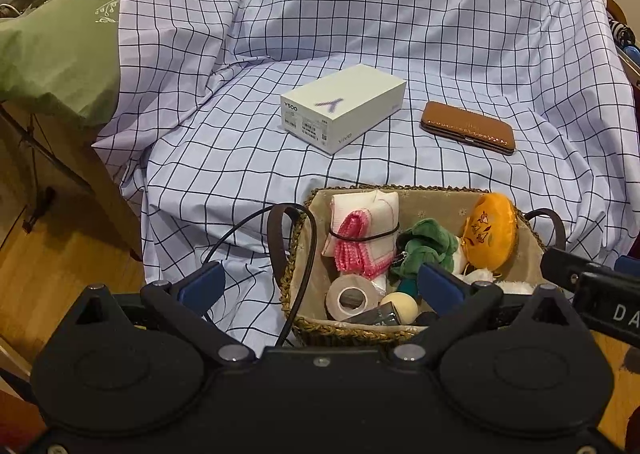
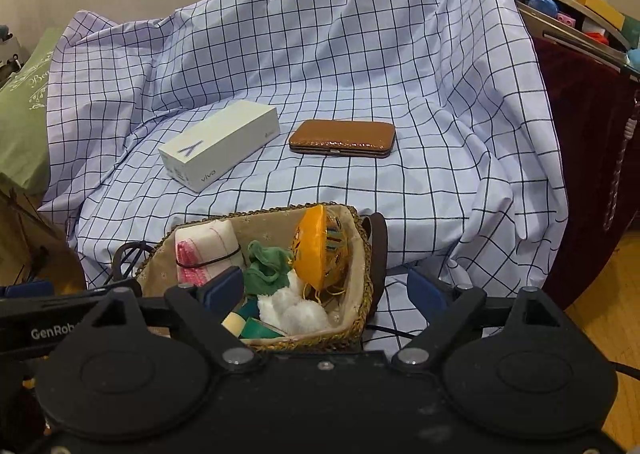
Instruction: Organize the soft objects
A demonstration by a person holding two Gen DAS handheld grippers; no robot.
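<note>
A woven basket (image 1: 400, 188) (image 2: 260, 212) sits at the near edge of the checked cloth. It holds a folded white cloth with pink trim (image 1: 364, 230) (image 2: 204, 250), a green scrunchie (image 1: 424, 242) (image 2: 266, 262), an orange pouch (image 1: 490, 226) (image 2: 320, 250) standing on edge, a white fluffy thing (image 2: 292, 310), a tape roll (image 1: 352, 296) and a pale ball (image 1: 398, 304). My left gripper (image 1: 320, 286) is open over the basket's left side, gripping nothing. My right gripper (image 2: 324, 290) is open wide above the basket's right part, with no pad pressing on anything.
A white phone box (image 1: 344, 106) (image 2: 220, 142) and a brown case (image 1: 468, 126) (image 2: 344, 136) lie on the checked cloth (image 1: 360, 34) behind the basket. A green cushion (image 1: 52, 34) is at the left. A shelf of toys (image 2: 580, 14) stands over dark red fabric at the right.
</note>
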